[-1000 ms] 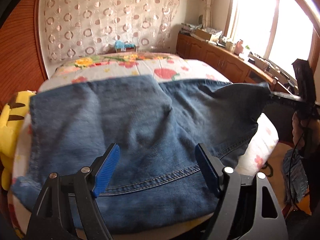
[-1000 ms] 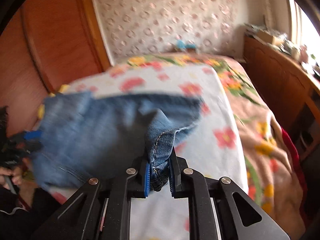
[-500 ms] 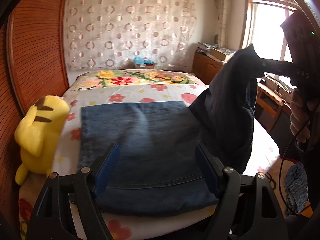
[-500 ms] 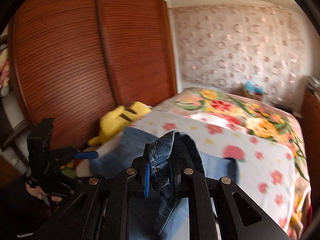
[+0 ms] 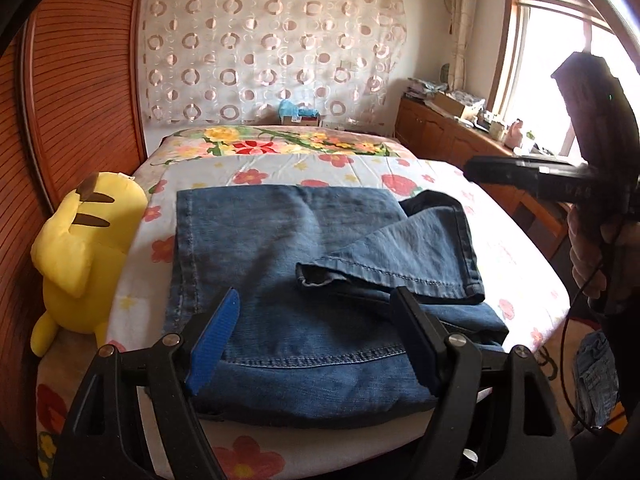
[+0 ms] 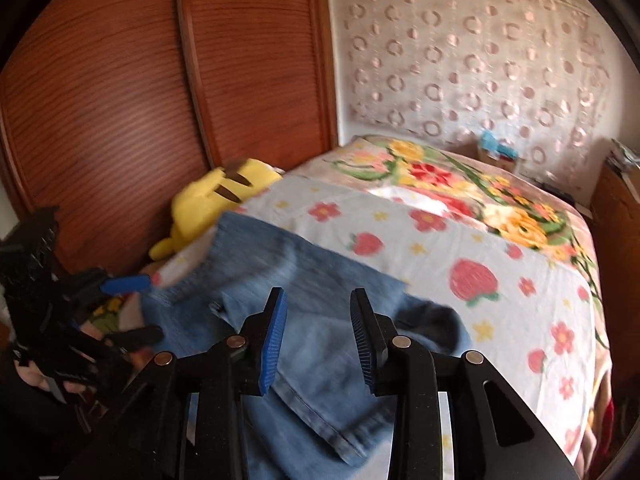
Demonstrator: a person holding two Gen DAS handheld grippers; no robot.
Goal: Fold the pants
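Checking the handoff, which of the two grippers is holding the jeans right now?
Neither. The right gripper is opening, nothing between its pads; the left gripper is wide open above the folded jeans.

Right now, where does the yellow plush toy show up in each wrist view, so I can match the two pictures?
Left wrist view: the yellow plush toy lies at the left edge, on the bed beside the folded jeans.
Right wrist view: the toy sits left of centre, against the wooden wardrobe doors, just beyond the jeans' far corner.
Shared landmark: the circle-patterned curtain behind the bed, seen upper right in the right wrist view.
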